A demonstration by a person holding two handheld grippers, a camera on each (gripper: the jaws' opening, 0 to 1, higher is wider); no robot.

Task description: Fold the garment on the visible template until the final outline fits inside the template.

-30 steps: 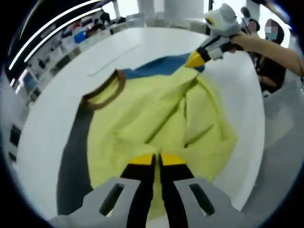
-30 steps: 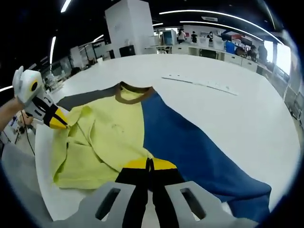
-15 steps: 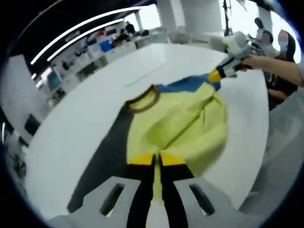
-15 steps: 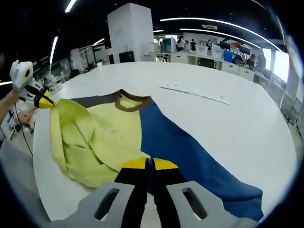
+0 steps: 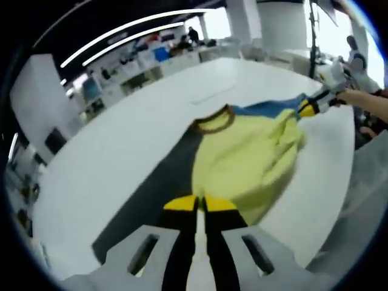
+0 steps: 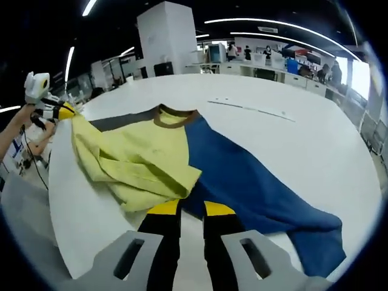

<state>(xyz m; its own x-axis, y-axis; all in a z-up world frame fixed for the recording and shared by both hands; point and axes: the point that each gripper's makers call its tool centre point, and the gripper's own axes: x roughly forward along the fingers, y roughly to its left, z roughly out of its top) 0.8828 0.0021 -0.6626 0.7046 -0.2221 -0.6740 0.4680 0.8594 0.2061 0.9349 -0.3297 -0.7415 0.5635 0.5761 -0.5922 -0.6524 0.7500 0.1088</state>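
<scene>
Two grippers are at work on one shirt. In the left gripper view, the left gripper (image 5: 200, 203) has its yellow tips pinched tight on the near edge of the shirt (image 5: 248, 163). The cloth runs away from those tips across the white table (image 5: 121, 145). The shirt is yellow in the middle, dark grey on one side and blue on the far side, with a brown collar (image 5: 213, 121). At the far end, the right gripper (image 5: 309, 109) has its yellow tip on the yellow cloth, with a person's hand (image 5: 348, 97) behind it.

In the right gripper view, the right gripper (image 6: 183, 207) has its two tips spread apart, with the edge of the shirt (image 6: 145, 160) lying between them. I cannot tell if they touch the cloth. The yellow part is bunched into folds, and the blue part spreads flat beside it. The left gripper (image 6: 63, 110) pinches a yellow corner at the table's (image 6: 303, 139) edge. A thin white strip (image 6: 251, 109) lies well apart from the shirt.
</scene>
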